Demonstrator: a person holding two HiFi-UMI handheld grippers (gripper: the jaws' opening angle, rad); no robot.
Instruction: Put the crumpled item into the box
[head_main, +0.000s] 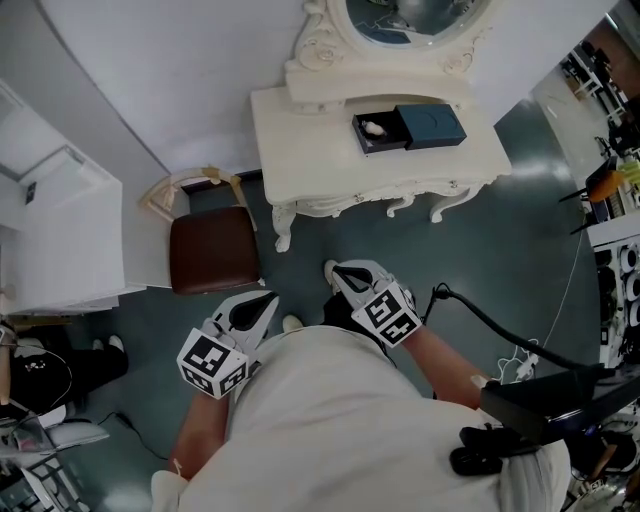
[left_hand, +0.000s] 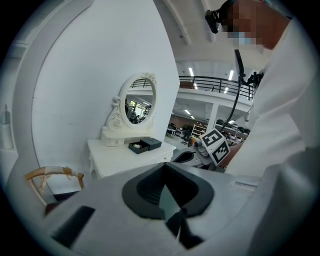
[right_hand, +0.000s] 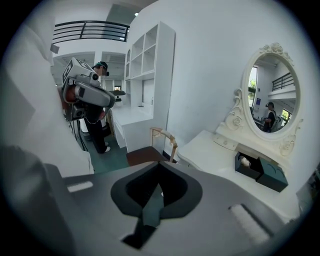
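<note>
A dark box (head_main: 380, 132) stands open on the white dressing table (head_main: 310, 150), with its lid (head_main: 432, 125) lying beside it on the right. A small white crumpled item (head_main: 373, 128) lies inside the box. Both grippers hang close to my body over the floor, well short of the table. My left gripper (head_main: 264, 304) has its jaws together with nothing between them. My right gripper (head_main: 337, 272) is the same. In the left gripper view the box (left_hand: 140, 146) is far off; the right gripper view shows the box (right_hand: 247, 167) and the item (right_hand: 244, 161) to its right.
A brown-seated chair (head_main: 213, 248) stands left of the table, next to a white cabinet (head_main: 60, 230). An oval mirror (head_main: 410, 20) rises behind the box. Black cable and gear (head_main: 520, 400) lie at the lower right. A person (right_hand: 100, 117) stands by white shelves.
</note>
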